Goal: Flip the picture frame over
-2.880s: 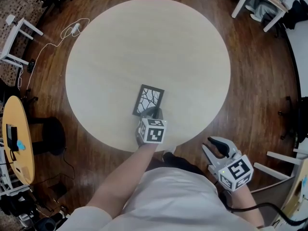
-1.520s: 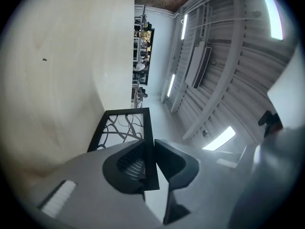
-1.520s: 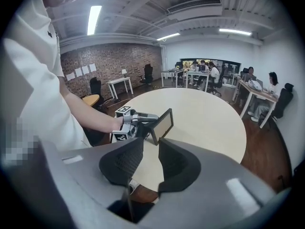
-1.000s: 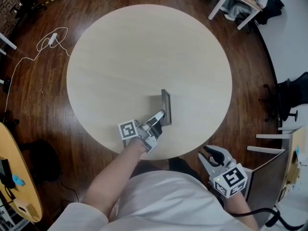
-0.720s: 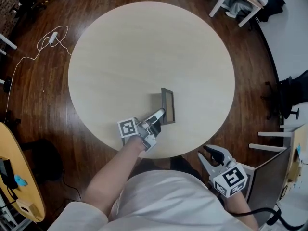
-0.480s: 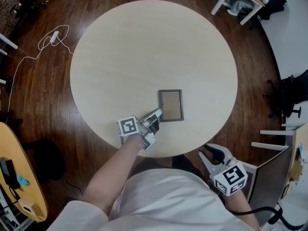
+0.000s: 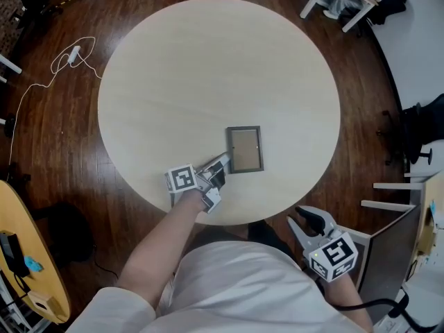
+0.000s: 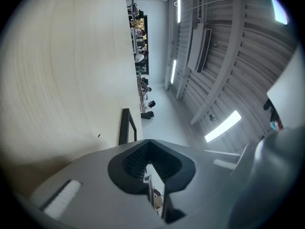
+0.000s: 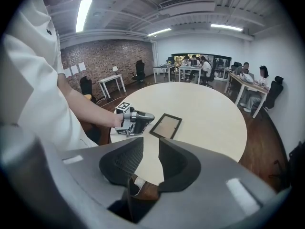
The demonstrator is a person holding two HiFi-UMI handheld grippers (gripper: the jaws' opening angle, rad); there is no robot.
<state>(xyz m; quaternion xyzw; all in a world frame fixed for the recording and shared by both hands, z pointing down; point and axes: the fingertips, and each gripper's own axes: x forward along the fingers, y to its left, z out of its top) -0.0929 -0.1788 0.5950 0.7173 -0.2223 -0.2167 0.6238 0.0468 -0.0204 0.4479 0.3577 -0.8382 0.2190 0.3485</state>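
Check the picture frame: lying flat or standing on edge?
Lying flat. The picture frame shows its whole rectangular face upward on the table, and no edge looks raised.

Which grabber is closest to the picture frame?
The left gripper: its shut tips are over the table, right beside the picture frame. The right gripper hangs open past the table's edge, farther away.

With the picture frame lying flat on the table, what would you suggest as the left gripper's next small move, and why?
Probably draw the left gripper back toward the table edge, clear of the picture frame. The frame lies flat with a plain panel up, the jaws are shut on nothing, and their tips sit right by its near corner.
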